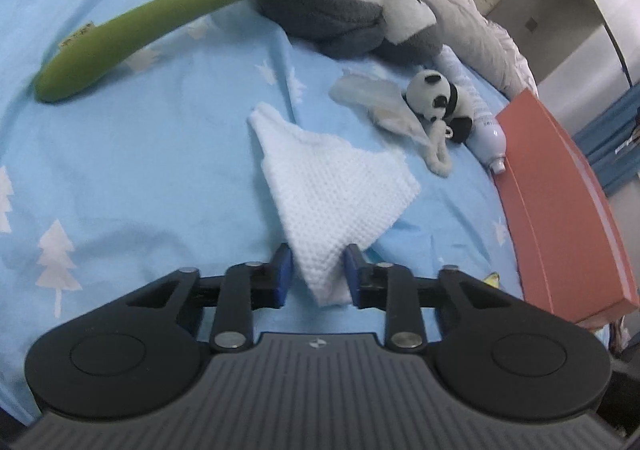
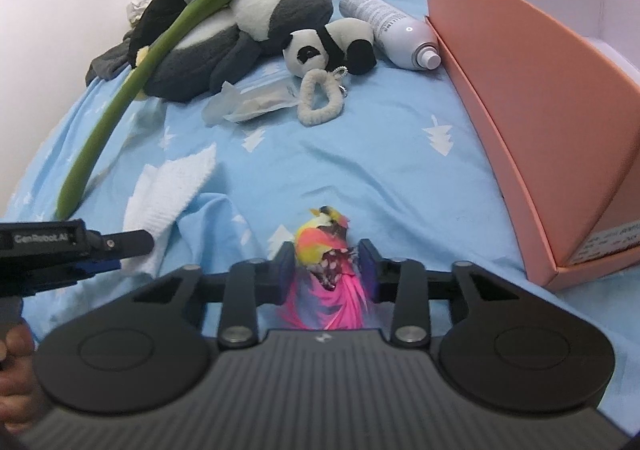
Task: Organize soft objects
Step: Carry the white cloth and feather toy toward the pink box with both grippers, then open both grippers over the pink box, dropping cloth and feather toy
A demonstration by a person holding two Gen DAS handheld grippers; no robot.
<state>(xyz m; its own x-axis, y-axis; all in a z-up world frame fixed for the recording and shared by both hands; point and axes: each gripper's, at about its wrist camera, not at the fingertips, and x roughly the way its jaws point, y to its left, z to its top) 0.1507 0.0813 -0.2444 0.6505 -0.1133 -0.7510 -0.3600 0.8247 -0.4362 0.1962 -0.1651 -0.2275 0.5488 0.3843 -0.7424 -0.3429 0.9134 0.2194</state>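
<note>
A white waffle-weave cloth (image 1: 336, 186) lies on the blue tree-print bedsheet (image 1: 140, 170), its near corner pinched between the blue pads of my left gripper (image 1: 319, 266). In the right wrist view my right gripper (image 2: 326, 264) is shut on a bright feathered toy (image 2: 320, 238) in pink, yellow and orange, which rests on the sheet. The left gripper (image 2: 132, 252) also shows there at the left edge, on the cloth (image 2: 168, 194). A small panda plush (image 2: 324, 46) with a fuzzy loop, a big grey and white plush (image 2: 240, 30) and a long green plush toothbrush (image 2: 132, 86) lie further back.
An open orange box (image 2: 520, 90) stands on the right of the bed. A white spray bottle (image 2: 392, 30) lies beside it. A crumpled clear wrapper (image 2: 252, 102) sits in front of the panda. Dark clothing and a grey pillow lie at the back. A hand shows at the lower left.
</note>
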